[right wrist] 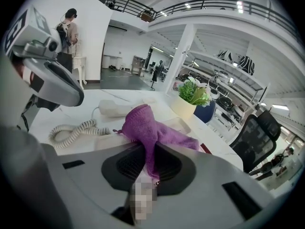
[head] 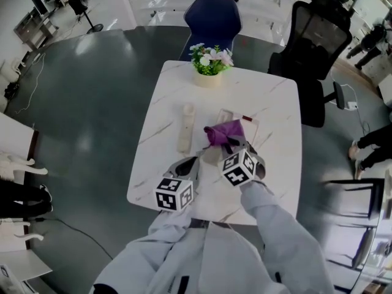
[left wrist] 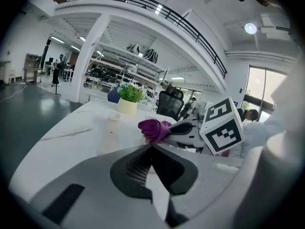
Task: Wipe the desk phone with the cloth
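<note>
Right gripper view, right gripper (right wrist: 148,149) pinching cloth (right wrist: 142,124)

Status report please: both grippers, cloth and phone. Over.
Left gripper shut, empty. Right gripper shut on purple cloth, at desk phone. Handset lies beside it. Nothing in the way.

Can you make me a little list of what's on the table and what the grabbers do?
Table: white marble-patterned table
Right gripper: fingers shut on purple fluffy cloth, over pale phone base
Left gripper: fingers together, empty
Handset: cream phone handset lying on table, left of cloth
Cord: cream coiled cord
Flowers: white pot with green plant, far edge
</note>
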Demonstrator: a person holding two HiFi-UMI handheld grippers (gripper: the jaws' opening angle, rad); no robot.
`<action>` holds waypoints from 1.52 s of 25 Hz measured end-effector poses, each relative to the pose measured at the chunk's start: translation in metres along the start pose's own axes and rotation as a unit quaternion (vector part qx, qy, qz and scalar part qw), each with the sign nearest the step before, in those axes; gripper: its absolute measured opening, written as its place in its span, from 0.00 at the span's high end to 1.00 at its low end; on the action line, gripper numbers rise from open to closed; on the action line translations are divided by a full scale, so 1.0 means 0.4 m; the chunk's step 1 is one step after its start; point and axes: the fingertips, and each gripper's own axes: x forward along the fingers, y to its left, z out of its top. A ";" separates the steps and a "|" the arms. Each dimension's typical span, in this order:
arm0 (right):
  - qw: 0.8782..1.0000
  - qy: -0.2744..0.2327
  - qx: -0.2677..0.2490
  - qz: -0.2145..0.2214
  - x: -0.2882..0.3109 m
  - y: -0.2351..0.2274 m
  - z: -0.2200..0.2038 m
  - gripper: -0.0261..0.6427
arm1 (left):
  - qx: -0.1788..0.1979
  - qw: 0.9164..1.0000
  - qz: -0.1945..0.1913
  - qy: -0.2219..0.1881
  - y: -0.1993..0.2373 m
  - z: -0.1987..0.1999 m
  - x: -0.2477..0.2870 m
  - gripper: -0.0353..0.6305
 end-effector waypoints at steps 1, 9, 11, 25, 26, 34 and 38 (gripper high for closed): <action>1.000 -0.001 0.000 0.002 -0.003 0.008 -0.002 0.90 | 0.000 1.000 0.000 0.000 -0.002 -0.003 -0.002 0.95; 1.000 0.003 -0.003 0.017 -0.017 0.054 -0.018 0.90 | -0.014 1.000 0.004 0.004 0.000 -0.031 -0.014 0.95; 1.000 0.004 -0.005 0.019 -0.019 0.061 -0.020 0.90 | -0.016 1.000 0.005 0.005 0.001 -0.036 -0.017 0.95; 0.999 0.011 -0.019 0.043 -0.038 0.128 -0.028 0.90 | -0.030 0.999 0.012 0.008 0.003 -0.063 -0.039 0.95; 0.999 0.011 -0.020 0.045 -0.039 0.133 -0.030 0.90 | -0.030 0.999 0.012 0.009 0.003 -0.065 -0.040 0.95; 0.998 0.012 -0.019 0.059 -0.054 0.171 -0.042 0.90 | -0.032 0.999 0.014 0.006 -0.002 -0.069 -0.055 0.95; 0.998 0.013 -0.018 0.063 -0.058 0.180 -0.047 0.90 | -0.031 0.999 0.013 0.006 -0.006 -0.070 -0.057 0.95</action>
